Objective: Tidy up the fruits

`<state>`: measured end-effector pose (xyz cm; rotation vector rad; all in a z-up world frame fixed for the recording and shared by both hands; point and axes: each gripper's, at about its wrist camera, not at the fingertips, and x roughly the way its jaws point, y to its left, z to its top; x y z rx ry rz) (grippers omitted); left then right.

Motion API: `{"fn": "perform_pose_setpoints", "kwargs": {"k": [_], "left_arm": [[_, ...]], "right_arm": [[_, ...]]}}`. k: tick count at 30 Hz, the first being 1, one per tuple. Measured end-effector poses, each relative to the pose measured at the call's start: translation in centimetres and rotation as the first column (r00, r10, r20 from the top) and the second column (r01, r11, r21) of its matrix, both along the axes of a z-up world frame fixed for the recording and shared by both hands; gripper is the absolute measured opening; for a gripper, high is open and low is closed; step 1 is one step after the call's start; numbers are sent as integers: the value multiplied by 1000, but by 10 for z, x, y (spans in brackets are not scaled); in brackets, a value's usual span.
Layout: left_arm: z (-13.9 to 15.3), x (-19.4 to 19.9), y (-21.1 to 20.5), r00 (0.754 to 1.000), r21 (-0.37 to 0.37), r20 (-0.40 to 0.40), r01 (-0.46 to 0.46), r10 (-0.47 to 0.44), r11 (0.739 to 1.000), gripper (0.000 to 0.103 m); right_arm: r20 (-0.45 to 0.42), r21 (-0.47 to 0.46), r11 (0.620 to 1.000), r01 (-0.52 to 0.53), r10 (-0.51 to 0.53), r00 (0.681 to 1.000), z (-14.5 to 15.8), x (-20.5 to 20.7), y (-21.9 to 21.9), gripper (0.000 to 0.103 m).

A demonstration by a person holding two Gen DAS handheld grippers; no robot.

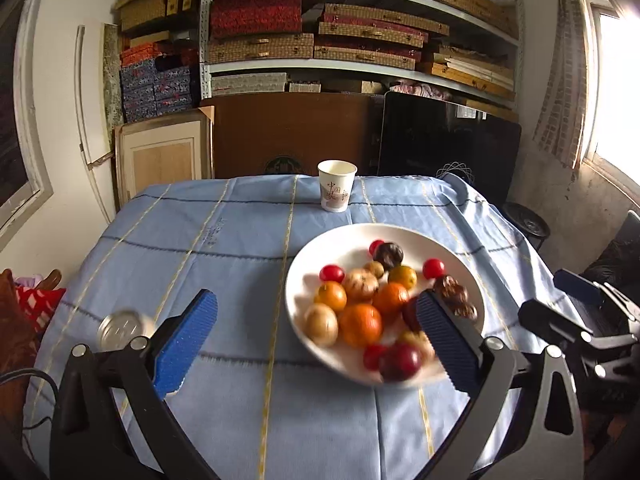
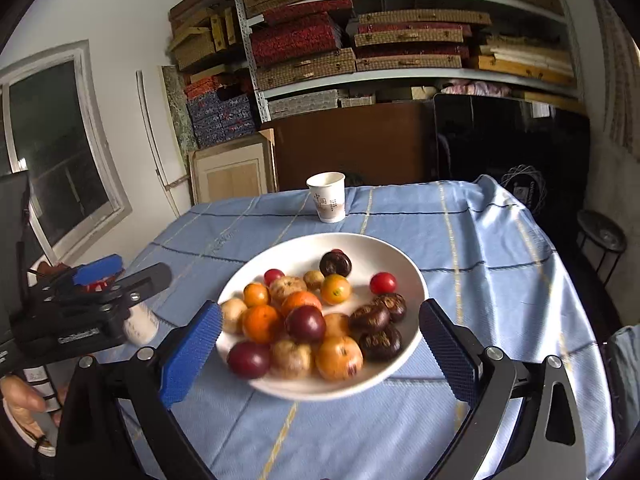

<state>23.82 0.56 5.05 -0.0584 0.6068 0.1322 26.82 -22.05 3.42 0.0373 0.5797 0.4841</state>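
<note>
A white plate (image 1: 320,256) (image 2: 392,256) of mixed fruit sits on the blue tablecloth: oranges (image 1: 360,325) (image 2: 262,323), small red tomatoes (image 1: 433,268) (image 2: 383,283), dark plums (image 1: 400,361) (image 2: 305,323), dark brown fruits (image 2: 369,317) and pale brown ones (image 1: 321,324). My left gripper (image 1: 316,320) is open and empty, its right finger over the plate's near right part. My right gripper (image 2: 320,328) is open and empty, its jaws either side of the plate's near half. The right gripper also shows at the left wrist view's right edge (image 1: 576,300).
A white paper cup (image 1: 337,191) (image 2: 327,197) stands near the table's far edge. A second cup lies on its side at the left (image 1: 122,328) (image 2: 140,322). Shelves of boxes and leaning boards stand behind the table. A black stool (image 2: 602,236) stands to the right.
</note>
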Motion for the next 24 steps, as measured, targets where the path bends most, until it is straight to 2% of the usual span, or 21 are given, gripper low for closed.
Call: {"fn": "perform_pose_setpoints", "kwargs": {"k": [5, 9, 16, 24], "left_arm": [[-4, -52, -4, 1000, 12, 14, -11, 11, 1000, 98], [-16, -72, -6, 1000, 35, 9, -25, 24, 999, 98], [-32, -79, -17, 1000, 106, -25, -3, 6, 994, 98], [-36, -82, -20, 1000, 114, -28, -4, 7, 993, 98]], "right_arm": [[-32, -51, 997, -49, 47, 998, -15, -40, -1, 99], [-34, -76, 994, -72, 70, 997, -30, -58, -3, 99], [14, -130, 988, -78, 80, 997, -32, -73, -1, 99], [20, -149, 987, -64, 68, 997, -32, -75, -5, 99]]}}
